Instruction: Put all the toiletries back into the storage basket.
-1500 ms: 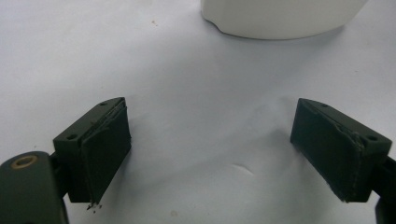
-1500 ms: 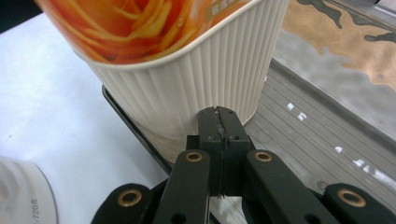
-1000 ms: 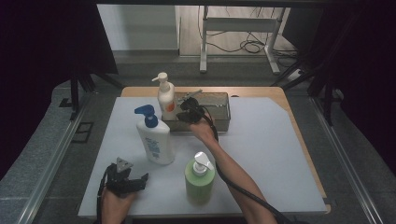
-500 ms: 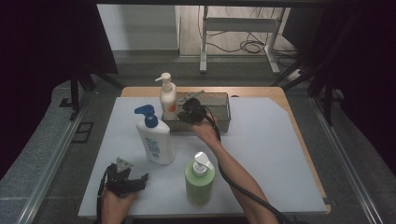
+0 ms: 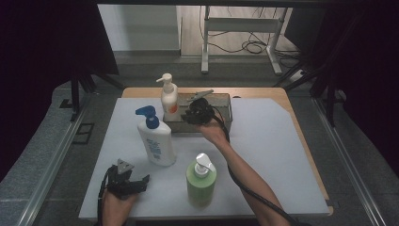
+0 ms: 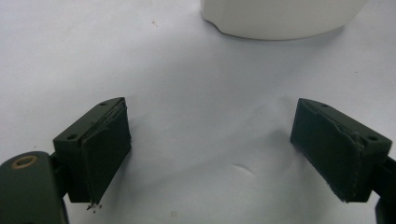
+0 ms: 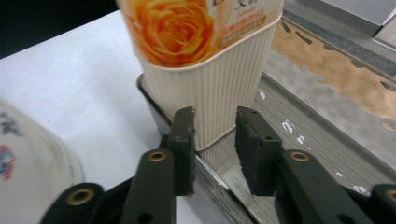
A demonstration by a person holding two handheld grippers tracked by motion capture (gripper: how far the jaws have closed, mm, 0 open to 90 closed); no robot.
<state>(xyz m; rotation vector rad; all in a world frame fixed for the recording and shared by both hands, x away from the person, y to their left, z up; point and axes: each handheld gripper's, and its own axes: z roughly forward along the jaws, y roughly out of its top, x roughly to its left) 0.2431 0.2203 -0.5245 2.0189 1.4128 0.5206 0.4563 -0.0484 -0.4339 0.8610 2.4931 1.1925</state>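
- We have the cream rose-print bottle standing upright inside the metal tray, at the tray's left end, pump head up.
- Our right gripper sits just beside that bottle's base, over the tray's near rim; its jaws have just been opening, they stand slightly apart, nothing is between them, and the pads are clear of the bottle's ribbed wall. We read it as let go.
- Our judgement: the placing of this bottle in the tray looks done, and the hand is clearing off.
- Out from the tray, toward us: the white bottle with a blue pump stands on the white mat, near the tray's left front corner.
- Farther from the tray, the green bottle with a white pump stands at the mat's near side.
- Farthest from the tray, our left gripper rests at the mat's near left edge, jaws spread wide and empty, with the white bottle's base just ahead of it.
- Count: three pump bottles, one tray, one mat, two grippers.
- One bottle is in the tray, two are outside it; if those two also belong in the tray, most of the job is left.
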